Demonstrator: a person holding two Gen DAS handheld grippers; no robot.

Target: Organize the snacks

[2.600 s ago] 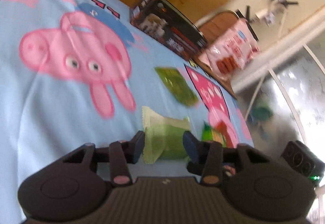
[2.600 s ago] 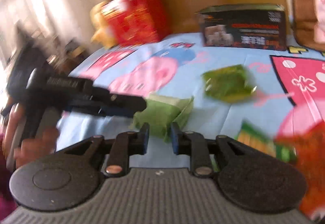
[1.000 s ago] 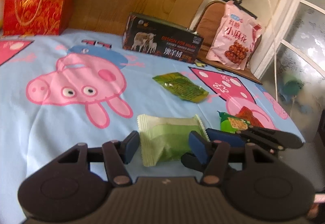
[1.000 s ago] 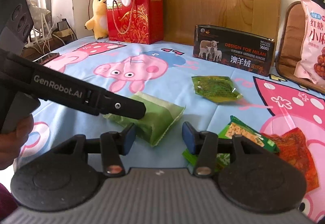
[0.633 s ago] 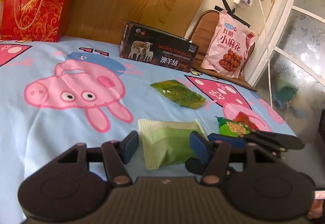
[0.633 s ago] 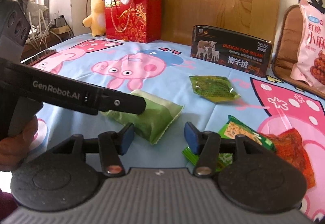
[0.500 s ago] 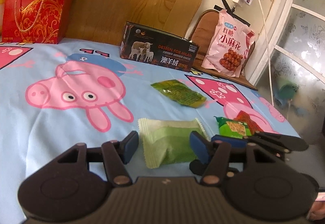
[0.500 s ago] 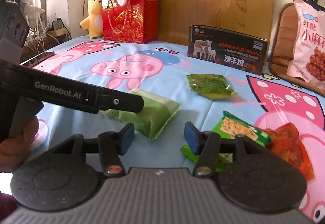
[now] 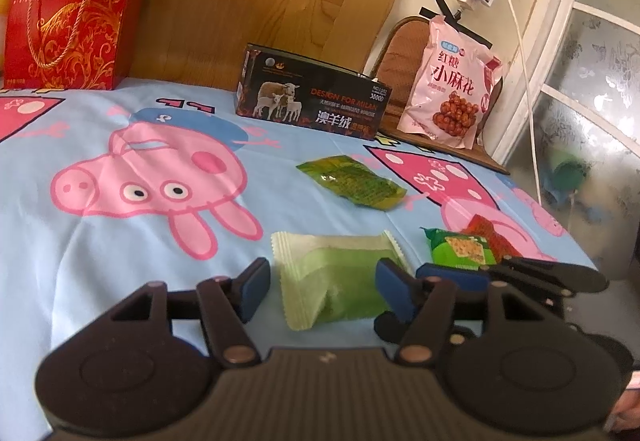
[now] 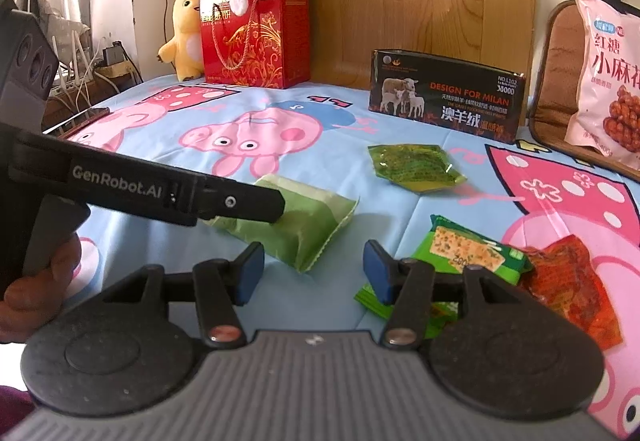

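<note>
The left gripper (image 9: pixel 322 283) stood wide open around the pale green snack pack (image 9: pixel 334 277) on the blue cartoon sheet (image 9: pixel 100 253), gripping nothing. The right gripper (image 10: pixel 312 269) (also wide open, empty) hovered just beside the cracker packet (image 10: pixel 466 251).

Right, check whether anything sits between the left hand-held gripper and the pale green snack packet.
Nothing visible does. The left hand-held gripper is open, with the pale green snack packet lying on the bedsheet between its fingertips. The right hand-held gripper hovers open beside it.
</note>
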